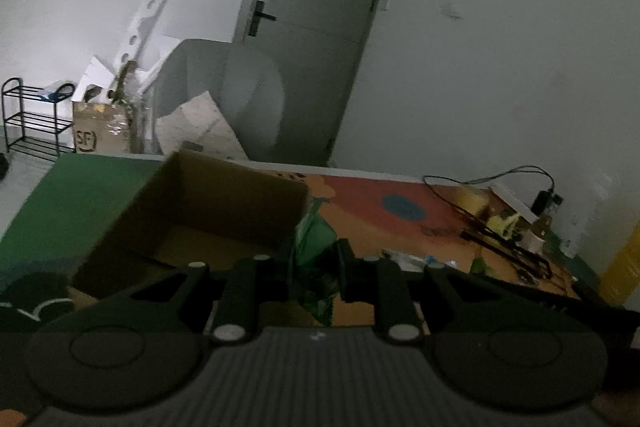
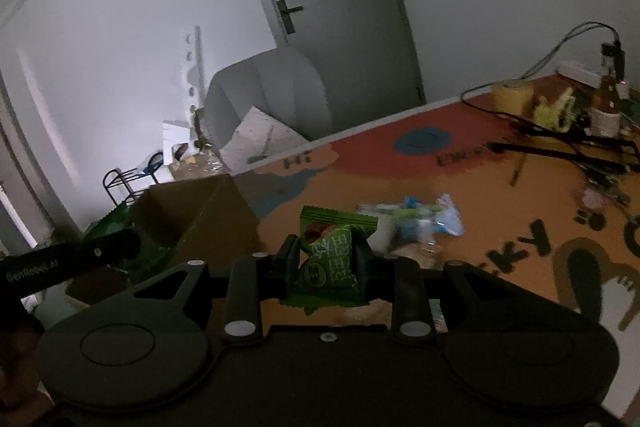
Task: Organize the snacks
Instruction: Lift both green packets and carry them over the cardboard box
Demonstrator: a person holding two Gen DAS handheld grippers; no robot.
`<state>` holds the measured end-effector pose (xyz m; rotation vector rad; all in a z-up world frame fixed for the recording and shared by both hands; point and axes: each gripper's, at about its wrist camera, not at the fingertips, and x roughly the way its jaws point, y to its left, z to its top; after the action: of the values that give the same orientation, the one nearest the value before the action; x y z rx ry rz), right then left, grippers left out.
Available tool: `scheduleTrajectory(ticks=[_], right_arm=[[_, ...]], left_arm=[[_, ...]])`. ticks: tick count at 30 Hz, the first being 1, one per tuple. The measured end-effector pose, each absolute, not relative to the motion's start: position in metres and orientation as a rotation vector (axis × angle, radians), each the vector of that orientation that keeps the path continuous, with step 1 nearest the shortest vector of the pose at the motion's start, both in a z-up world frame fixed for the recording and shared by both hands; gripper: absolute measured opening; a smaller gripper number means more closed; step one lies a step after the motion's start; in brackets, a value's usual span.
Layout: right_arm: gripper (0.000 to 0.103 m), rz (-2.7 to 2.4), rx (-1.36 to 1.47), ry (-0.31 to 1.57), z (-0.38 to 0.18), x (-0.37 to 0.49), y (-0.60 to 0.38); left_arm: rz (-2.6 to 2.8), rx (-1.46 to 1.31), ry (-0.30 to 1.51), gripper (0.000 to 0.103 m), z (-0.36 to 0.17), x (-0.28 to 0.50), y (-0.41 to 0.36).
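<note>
The right gripper (image 2: 327,259) pinches a green packet (image 2: 330,259) between its fingers, the packet standing upright with its crimped top edge above the fingertips. At about 1 o'clock from it, blurred blue-and-clear packets (image 2: 420,223) lie on the orange mat (image 2: 500,195). At 10 o'clock stands an open box (image 2: 208,223), and the dark body of the left gripper (image 2: 76,259) shows at 9 o'clock.

The left gripper (image 1: 314,267) also pinches a green packet (image 1: 314,259), crumpled and dim between its fingers. The box (image 1: 224,203) sits at 10 to 11 o'clock, its near rim just beside the left finger. More packets (image 1: 412,261) lie at 3 o'clock on the mat (image 1: 368,203), with cables (image 1: 500,239) and a yellow roll (image 1: 474,201) further out at 2 o'clock.
</note>
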<state>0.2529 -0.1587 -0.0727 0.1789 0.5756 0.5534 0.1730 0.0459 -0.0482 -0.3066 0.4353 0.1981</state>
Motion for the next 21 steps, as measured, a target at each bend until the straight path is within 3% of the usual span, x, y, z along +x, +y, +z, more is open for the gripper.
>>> scheduleTrajectory(ticks=[21], right_arm=[[0.027, 0.677, 0.11, 0.559, -0.051, 0.241, -0.081]], left_arm=[[0.307, -0.368, 0.425, 0.02, -0.042, 0.151, 0.121]])
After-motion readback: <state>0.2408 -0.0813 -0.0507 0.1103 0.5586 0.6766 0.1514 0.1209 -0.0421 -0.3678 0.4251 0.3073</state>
